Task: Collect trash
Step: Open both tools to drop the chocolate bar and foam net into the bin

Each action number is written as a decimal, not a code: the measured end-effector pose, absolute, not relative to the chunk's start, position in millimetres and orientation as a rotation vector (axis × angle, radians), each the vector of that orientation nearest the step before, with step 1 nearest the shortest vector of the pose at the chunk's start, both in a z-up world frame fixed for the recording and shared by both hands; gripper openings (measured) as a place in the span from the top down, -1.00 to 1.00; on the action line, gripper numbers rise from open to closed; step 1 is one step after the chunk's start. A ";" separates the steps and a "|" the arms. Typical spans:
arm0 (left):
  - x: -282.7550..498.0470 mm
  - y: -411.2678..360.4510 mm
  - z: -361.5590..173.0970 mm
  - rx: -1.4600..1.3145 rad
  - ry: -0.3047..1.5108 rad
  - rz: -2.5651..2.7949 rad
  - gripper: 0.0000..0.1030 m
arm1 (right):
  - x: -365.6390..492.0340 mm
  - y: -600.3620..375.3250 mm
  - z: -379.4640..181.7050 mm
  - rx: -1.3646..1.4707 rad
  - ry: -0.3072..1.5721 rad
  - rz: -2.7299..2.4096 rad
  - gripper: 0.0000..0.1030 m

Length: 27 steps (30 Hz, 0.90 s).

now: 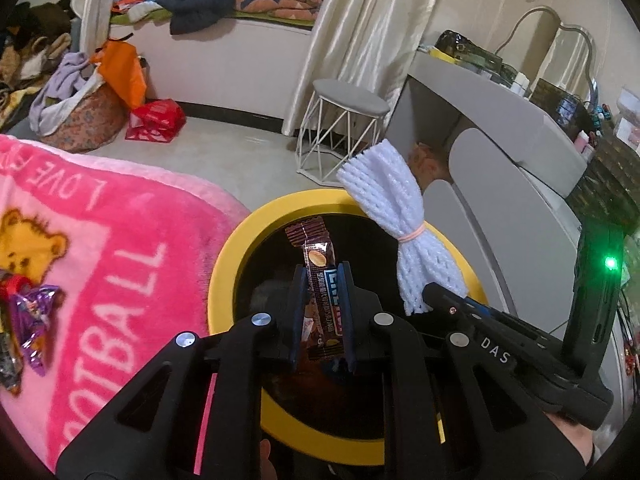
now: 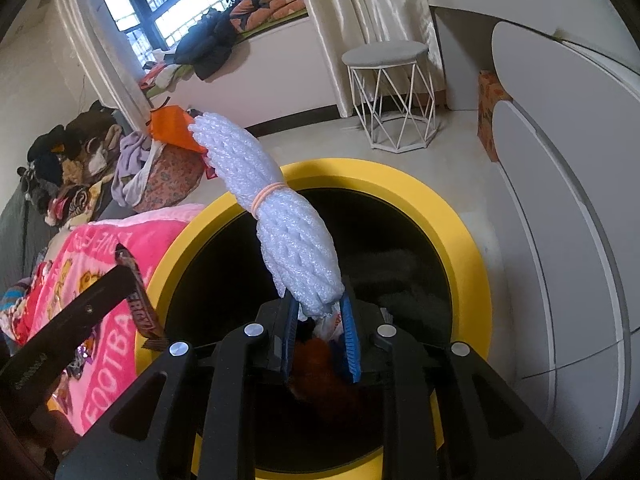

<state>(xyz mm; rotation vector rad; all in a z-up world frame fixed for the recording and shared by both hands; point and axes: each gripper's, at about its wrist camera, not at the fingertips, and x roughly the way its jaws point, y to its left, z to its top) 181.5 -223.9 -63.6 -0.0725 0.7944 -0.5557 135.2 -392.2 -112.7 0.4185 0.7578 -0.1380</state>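
Two pieces of trash are held over the yellow-rimmed bin (image 1: 228, 256), one in each hand-held gripper.

A brown snack wrapper (image 1: 320, 284) is pinched upright in the left hand-held gripper (image 1: 323, 320), its pads pressed together on the wrapper's lower half, above the bin's dark opening. A white foam net bundle (image 2: 280, 216), bound at its middle by an orange rubber band (image 2: 269, 196), is caught by its lower end in the right hand-held gripper (image 2: 320, 320), whose blue pads stand nearly closed on it. The bundle is tilted up and leftward over the bin's rim. A pink blanket (image 1: 120, 248) printed with a bear lies just beside the bin, with purple wrappers (image 1: 34, 312) on it. A wire-legged stool (image 2: 394, 92) stands on the floor beyond.
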 end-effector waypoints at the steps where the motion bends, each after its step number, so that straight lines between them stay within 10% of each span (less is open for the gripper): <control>1: 182.6 -225.0 -64.4 -0.070 0.796 -0.557 0.80 | 134.8 -393.0 -113.2 0.424 0.758 -0.141 0.55; 3: 184.6 -224.9 -66.0 -0.073 0.805 -0.563 0.72 | 134.1 -395.1 -113.9 0.438 0.758 -0.150 0.37; 11: 176.3 -212.3 -57.9 -0.104 0.769 -0.560 -0.65 | 129.1 -401.6 -109.5 0.483 0.721 -0.162 -0.16; 27: 146.5 -171.5 -37.9 -0.080 0.685 -0.441 -0.79 | 122.0 -373.3 -83.9 0.383 0.618 -0.086 -0.41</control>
